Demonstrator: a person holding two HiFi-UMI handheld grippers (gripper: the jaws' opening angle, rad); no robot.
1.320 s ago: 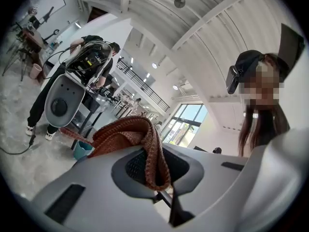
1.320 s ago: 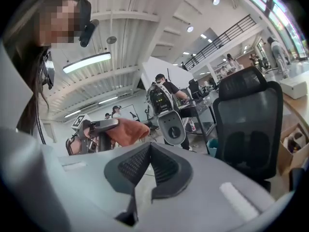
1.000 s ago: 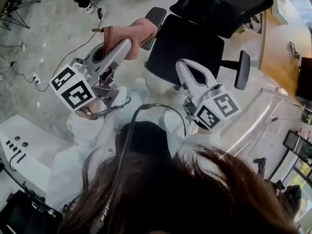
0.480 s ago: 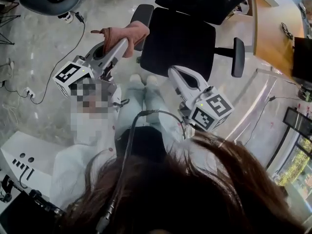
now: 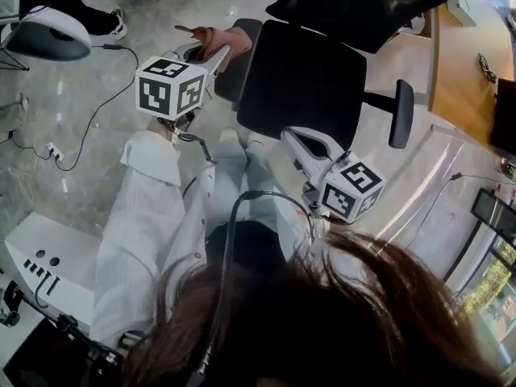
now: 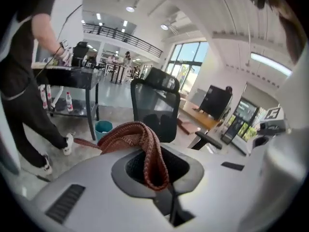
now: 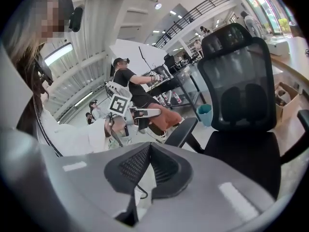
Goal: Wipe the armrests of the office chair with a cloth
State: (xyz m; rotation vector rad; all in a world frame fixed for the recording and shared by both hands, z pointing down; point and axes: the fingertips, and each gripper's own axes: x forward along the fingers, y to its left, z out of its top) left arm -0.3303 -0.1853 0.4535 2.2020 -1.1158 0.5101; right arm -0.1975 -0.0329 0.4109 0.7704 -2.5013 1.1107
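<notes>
The left gripper (image 5: 211,55) is stretched forward and tilted a little down. Its jaws are closed on the reddish cloth (image 5: 222,37), just beside the office chair's (image 5: 298,79) armrest (image 5: 235,75). The right gripper (image 5: 300,138) is held nearer the body, at the seat's front edge, jaws closed and empty.

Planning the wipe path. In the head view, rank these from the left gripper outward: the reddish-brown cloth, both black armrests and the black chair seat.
1. Reddish-brown woven cloth, clamped in the jaws of the left gripper.
2. Black armrest beside the cloth, left of the seat.
3. Black chair seat, centre.
4. Other black armrest, far right.
</notes>
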